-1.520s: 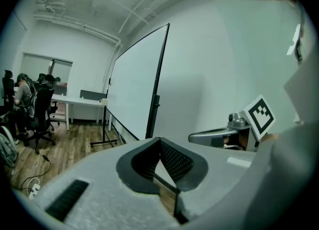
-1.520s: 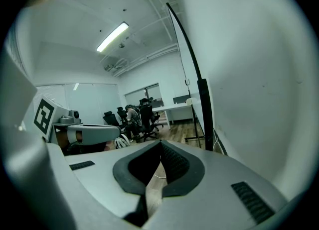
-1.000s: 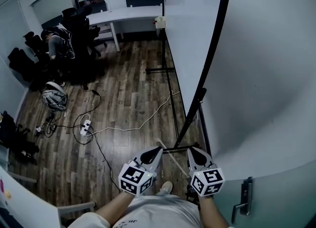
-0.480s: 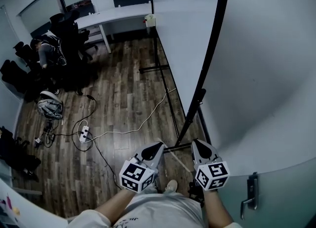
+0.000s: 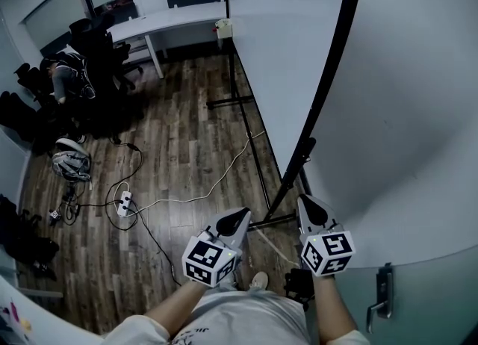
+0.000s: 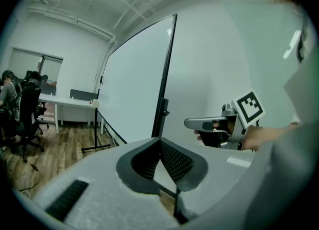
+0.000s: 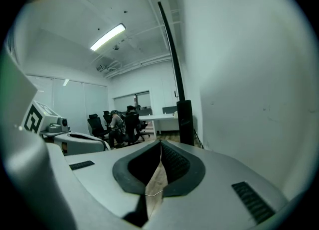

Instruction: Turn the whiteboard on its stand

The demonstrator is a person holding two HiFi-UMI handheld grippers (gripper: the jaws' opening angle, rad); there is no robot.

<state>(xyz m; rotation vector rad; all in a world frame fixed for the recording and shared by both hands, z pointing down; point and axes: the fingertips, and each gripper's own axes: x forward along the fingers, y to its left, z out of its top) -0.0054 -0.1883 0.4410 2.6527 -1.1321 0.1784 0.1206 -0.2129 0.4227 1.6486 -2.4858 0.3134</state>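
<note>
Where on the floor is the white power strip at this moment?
In the head view, the power strip lies on the wood floor at the left, just right of and below the helmet, well left of the whiteboard.

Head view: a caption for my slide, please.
Left tongs and right tongs, both shut, face the whiteboard edge.

no readable text, labels or numbers anywhere.

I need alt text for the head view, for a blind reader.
The grey left gripper and right gripper, both shut and empty, point toward a black-framed white whiteboard on its black metal stand, over a wooden floor.
</note>
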